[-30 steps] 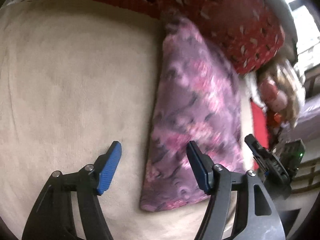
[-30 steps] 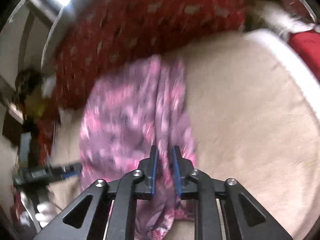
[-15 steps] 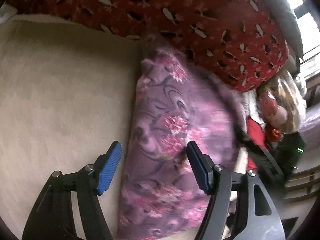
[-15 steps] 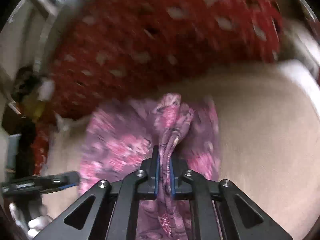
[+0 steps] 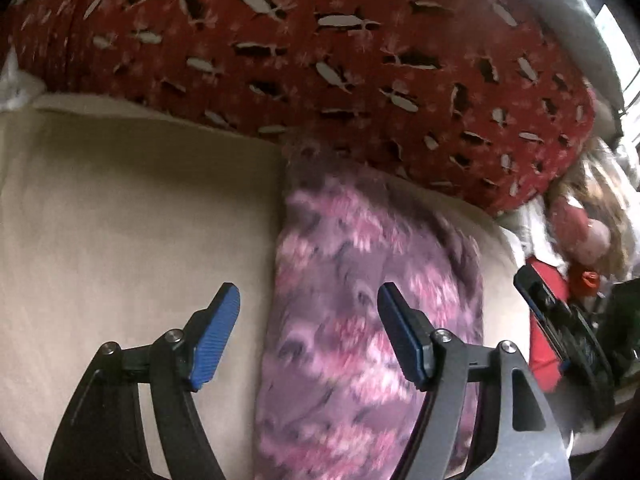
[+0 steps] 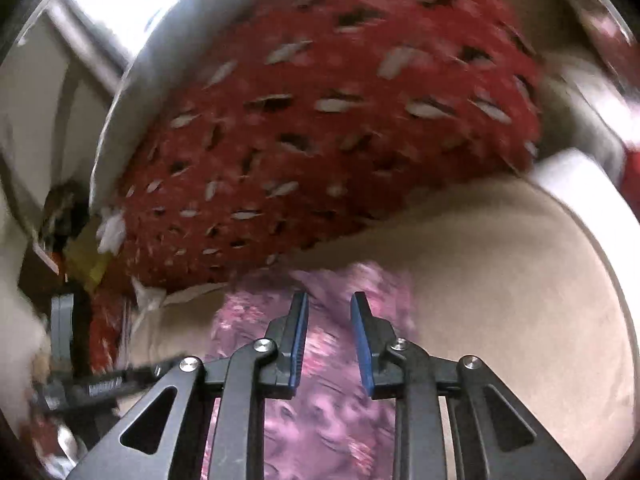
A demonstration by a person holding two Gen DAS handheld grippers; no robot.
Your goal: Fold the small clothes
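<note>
A purple and pink floral-print cloth (image 5: 360,320), folded into a long narrow strip, lies flat on the beige plush surface (image 5: 132,216), its far end reaching up to the red patterned cushion with pale leaf-shaped marks (image 5: 360,60) that spans the view from ten to two o'clock. In the left wrist view the left gripper (image 5: 308,332) hovers above the cloth's left edge with its blue-padded jaws widening and released; the cloth lies below the gap, the pads not pressing it. At three o'clock the right gripper appears as a dark blurred shape at the strip's right side. In the right wrist view the right gripper (image 6: 328,340) hangs over the same strip (image 6: 320,412), its jaws parting with a narrow gap and nothing pinched between the blue pads. The red cushion (image 6: 320,140) fills twelve o'clock there, and the left gripper's dark tip (image 6: 116,384) shows at eight o'clock.
</note>
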